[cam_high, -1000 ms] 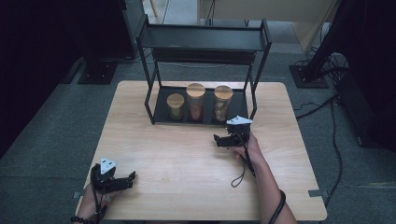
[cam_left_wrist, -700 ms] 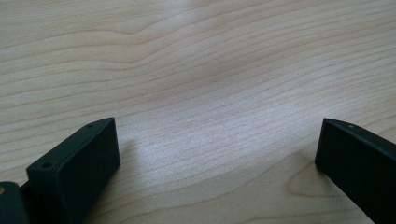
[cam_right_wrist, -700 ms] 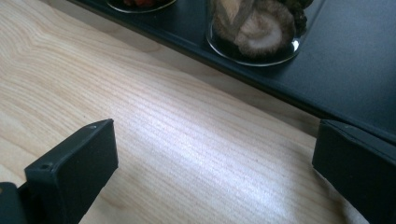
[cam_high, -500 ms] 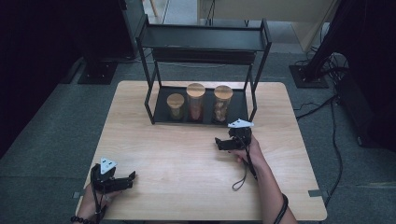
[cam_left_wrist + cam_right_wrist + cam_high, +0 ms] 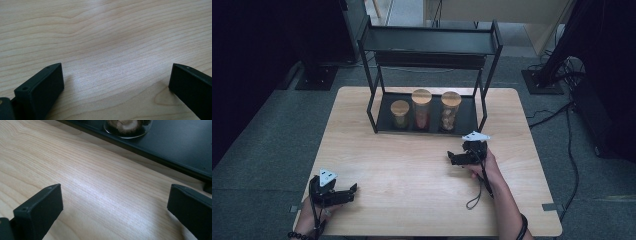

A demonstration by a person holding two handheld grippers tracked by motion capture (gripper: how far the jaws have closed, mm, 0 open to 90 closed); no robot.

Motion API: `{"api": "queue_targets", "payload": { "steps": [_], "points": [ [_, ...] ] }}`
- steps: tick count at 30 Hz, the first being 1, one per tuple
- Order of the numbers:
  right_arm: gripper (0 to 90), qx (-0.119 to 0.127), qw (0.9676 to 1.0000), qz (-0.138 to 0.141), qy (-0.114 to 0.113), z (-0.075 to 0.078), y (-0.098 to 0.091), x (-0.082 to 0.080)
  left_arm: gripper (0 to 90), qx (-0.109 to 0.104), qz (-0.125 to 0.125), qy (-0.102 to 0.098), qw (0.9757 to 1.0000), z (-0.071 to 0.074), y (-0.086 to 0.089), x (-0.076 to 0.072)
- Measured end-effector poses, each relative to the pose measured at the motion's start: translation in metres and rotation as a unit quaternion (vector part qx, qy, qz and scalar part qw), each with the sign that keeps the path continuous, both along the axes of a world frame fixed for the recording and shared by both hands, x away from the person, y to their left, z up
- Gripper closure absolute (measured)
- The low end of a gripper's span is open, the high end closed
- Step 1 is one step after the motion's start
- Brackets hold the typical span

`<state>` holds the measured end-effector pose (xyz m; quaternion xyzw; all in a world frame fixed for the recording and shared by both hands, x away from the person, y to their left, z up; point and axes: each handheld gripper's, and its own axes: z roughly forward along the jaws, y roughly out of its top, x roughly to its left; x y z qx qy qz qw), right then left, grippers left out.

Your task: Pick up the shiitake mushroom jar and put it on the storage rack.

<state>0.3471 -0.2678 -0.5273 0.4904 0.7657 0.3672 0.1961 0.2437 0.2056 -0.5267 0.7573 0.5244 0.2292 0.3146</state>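
**R gripper near rack, nothing held**

Three jars sit on the rack's [image 5: 472, 117] lower tray at the tabletop's far edge: small jar [image 5: 400, 113], mid jar [image 5: 421, 107], right jar [image 5: 450, 109]. The R gripper [image 5: 454, 159] is seen just in front of the rack, jaws wide apart and empty, w/ the right jar nearest. The L gripper [image 5: 349, 190] is parked by the near-left corner, also wide open and empty. Step judged: approach to a jar. Next: the R gripper must be raised, aimed, then closed round the glass.
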Motion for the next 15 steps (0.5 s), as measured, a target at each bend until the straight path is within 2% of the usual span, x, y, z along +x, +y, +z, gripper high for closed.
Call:
{"api": "queue_targets", "payload": {
  "steps": [15],
  "points": [
    [0.0, -0.006, 1.0, -0.003, 0.0, 0.0, -0.013, -0.015, 0.0, 0.0, 0.0, 0.0, 1.0, 0.0, 0.0, 0.0]
  ]
}}
